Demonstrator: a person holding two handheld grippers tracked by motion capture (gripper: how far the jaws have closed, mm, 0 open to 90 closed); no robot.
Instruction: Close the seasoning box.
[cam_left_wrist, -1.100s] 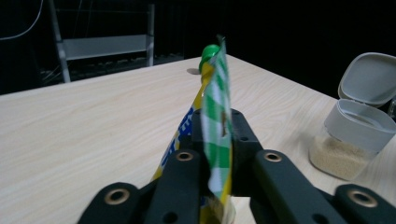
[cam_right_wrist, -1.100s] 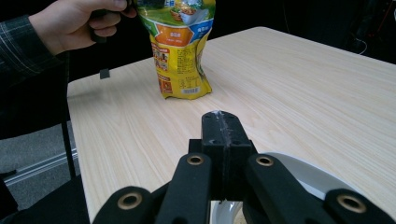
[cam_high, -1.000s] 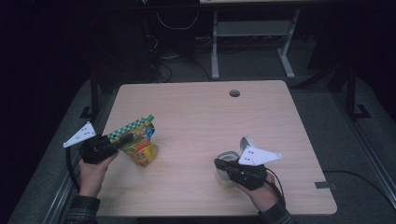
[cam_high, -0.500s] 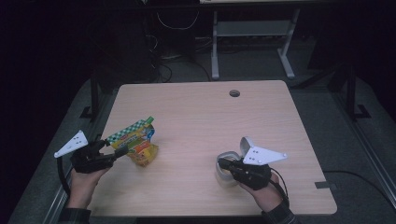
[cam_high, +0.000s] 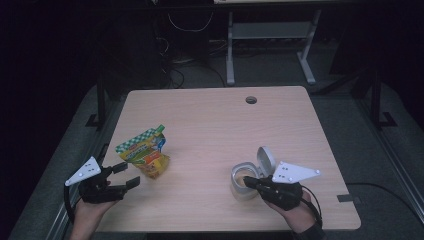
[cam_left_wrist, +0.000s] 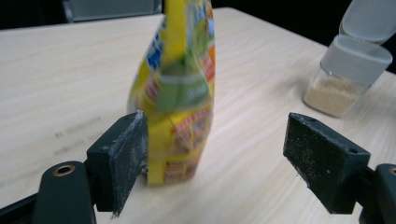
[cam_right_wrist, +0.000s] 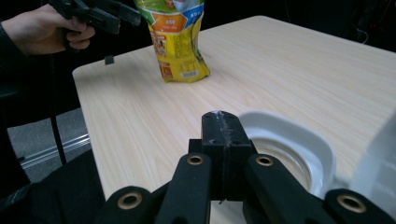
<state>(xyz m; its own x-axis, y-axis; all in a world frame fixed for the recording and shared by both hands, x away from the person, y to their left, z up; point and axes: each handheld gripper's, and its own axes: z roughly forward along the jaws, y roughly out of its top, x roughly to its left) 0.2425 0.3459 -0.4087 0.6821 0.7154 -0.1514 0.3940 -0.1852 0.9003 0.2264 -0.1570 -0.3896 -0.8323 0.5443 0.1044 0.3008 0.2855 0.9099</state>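
Fingers of the left gripper (cam_high: 124, 176) gape wide just short of the upright yellow pouch (cam_high: 144, 156), which stands ahead between them near the table's (cam_high: 210, 120) left edge. Right gripper (cam_high: 250, 182) is pinched closed at the open jar's (cam_high: 243, 181) rim; bare tabletop separates the two.

Yellow, green-checkered pouch (cam_high: 145, 152); pale wood table (cam_high: 210, 125)

"What can't you see well?"

"The yellow and green snack bag (cam_left_wrist: 180, 88) is looking blurry in the left gripper view, and its top is running off the edge. I can't read its words."

"And the clear plastic jar with the white flip lid (cam_right_wrist: 299, 156)?"

"The closed right gripper (cam_right_wrist: 222, 126) is hiding part of its rim, and the edge is cutting off its lid."
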